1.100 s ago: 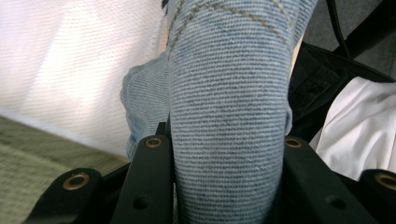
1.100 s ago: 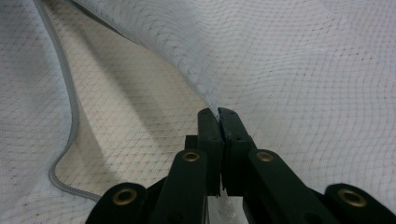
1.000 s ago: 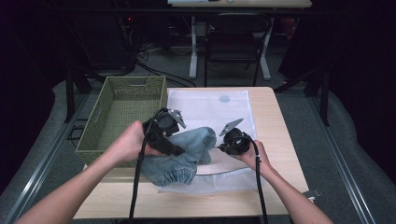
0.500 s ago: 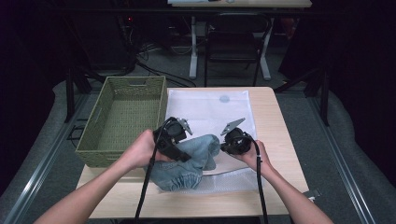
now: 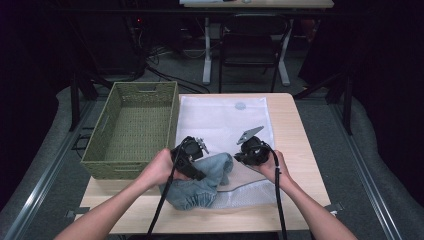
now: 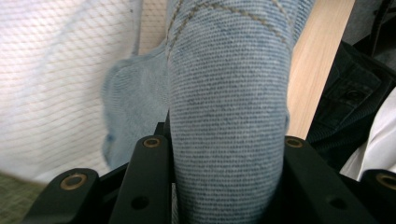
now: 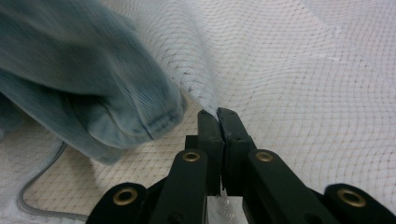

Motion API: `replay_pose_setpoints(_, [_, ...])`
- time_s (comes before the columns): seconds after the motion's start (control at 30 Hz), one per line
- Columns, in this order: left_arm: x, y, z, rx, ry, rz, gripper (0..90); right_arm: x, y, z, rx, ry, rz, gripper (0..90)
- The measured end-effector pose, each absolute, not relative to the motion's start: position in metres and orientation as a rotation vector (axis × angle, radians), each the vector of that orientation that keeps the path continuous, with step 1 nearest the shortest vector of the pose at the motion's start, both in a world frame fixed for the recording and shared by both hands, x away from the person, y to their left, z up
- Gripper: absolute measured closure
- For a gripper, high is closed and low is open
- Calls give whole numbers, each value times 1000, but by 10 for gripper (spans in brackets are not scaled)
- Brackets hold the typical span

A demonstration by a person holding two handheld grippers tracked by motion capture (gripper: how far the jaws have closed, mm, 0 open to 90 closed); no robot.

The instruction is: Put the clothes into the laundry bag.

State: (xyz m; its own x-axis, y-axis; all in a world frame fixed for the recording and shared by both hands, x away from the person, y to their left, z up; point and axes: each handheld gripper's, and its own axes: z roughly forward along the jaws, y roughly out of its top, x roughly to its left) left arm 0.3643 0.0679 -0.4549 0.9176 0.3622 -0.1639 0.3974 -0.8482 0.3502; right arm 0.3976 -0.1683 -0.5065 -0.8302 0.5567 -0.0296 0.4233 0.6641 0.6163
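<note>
A bundled light-blue denim garment lies at the table's near edge, at the mouth of a white mesh bag. My left gripper is shut on the denim; in the left gripper view a thick fold of it is squeezed between the jaws of the left gripper. My right gripper is shut on the bag's upper edge and holds it lifted. In the right gripper view the right gripper pinches the mesh, with the denim just to its left.
A green woven basket, with nothing in it, stands at the table's left. The wooden table has bare room to the right of the bag. Dark chairs and table legs stand on the floor beyond.
My left hand has come down and a little right with the denim, lowering it toward the bag's mouth. The right gripper has kept still on the mesh.
</note>
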Motion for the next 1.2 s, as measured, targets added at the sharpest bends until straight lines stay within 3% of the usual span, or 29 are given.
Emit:
replay_pose_setpoints(0.37, [377,45,-491,2744,590,-154,650,394,-168,-502,792,2668,931,891])
replay_pose_setpoints(0.47, [382,40,-498,2767,609,-141,521,393,-169,-501,797,2665,938,891])
replay_pose_setpoints(0.5, [384,38,-497,2775,616,-140,403,393,-170,-501,790,2665,939,891])
replay_pose_setpoints(0.57, [383,36,-487,2785,603,-107,317,393,-170,-501,792,2663,940,891])
replay_pose_setpoints(0.77, [369,39,-454,2773,531,-24,233,392,-170,-498,790,2659,950,891])
replay_pose_setpoints(1.0, [351,62,-433,2702,514,9,264,392,-170,-498,797,2661,943,891])
replay_pose_setpoints(1.2, [358,69,-471,2722,597,-37,438,392,-169,-498,797,2662,941,891])
